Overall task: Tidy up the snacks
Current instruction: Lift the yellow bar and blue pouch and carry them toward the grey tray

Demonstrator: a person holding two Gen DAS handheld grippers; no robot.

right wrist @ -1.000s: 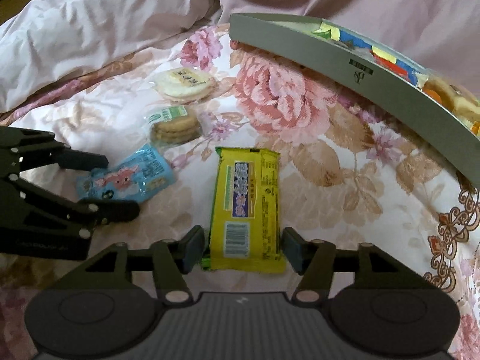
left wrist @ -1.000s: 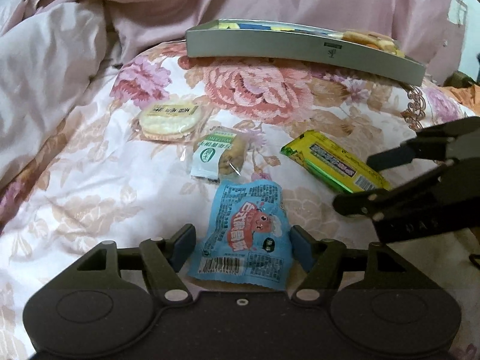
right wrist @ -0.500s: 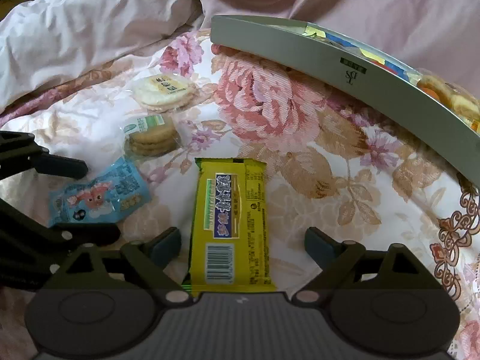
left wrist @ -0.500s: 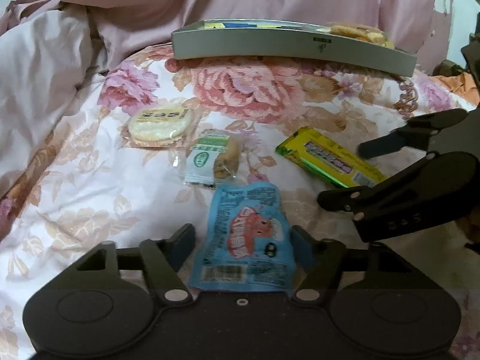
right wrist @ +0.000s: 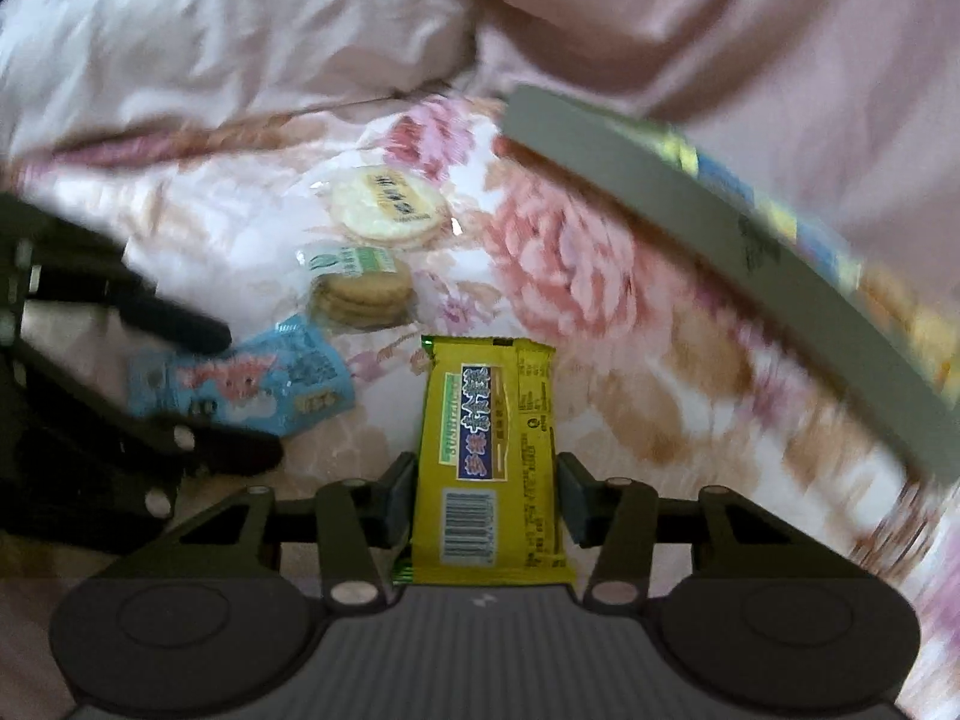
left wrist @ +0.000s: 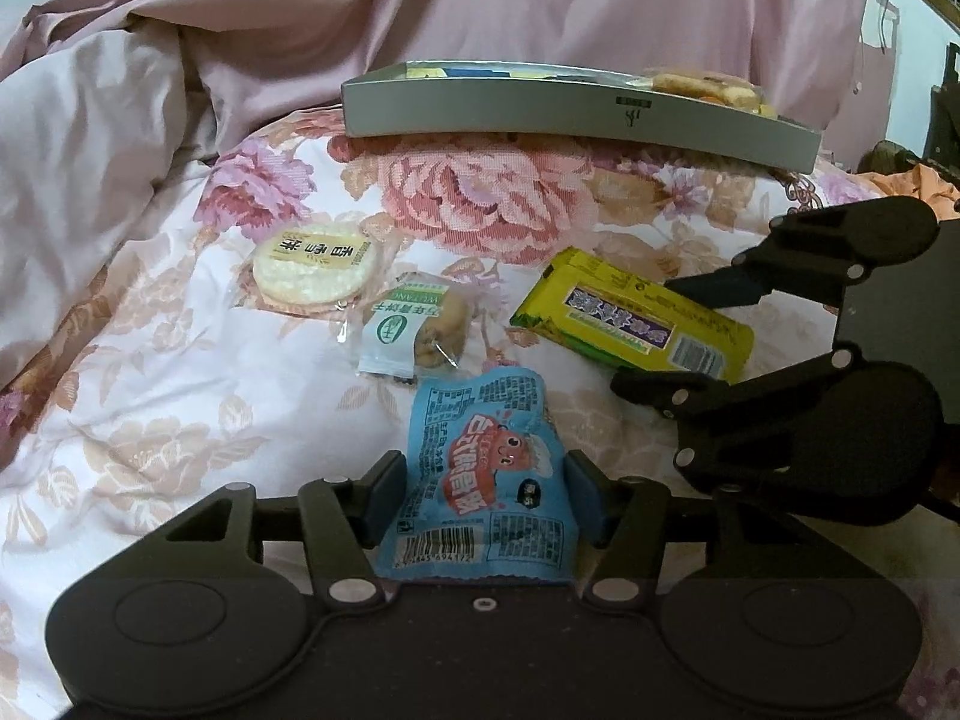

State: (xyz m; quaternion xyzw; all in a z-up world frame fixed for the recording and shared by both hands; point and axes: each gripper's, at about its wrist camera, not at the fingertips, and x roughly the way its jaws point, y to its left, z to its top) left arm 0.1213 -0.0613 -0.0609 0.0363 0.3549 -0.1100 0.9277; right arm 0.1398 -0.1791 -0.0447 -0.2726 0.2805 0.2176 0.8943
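clamping on both sides: left tool (left wrist: 485, 495) pinching blue crinkly plastic snack pouch (left wrist: 485, 474), right tool (right wrist: 486, 495) squeezing yellow rectangular foil-wrapped bar (right wrist: 489, 456), both low over flowered bed quilt (left wrist: 180, 372). risking slippage (slick wrappers) or snagging grey cardboard tray (left wrist: 576, 114) rim.

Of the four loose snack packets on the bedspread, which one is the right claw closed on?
The yellow wafer packet, barcode end toward the camera, sits between the right claw. The blue packet is in the left claw.
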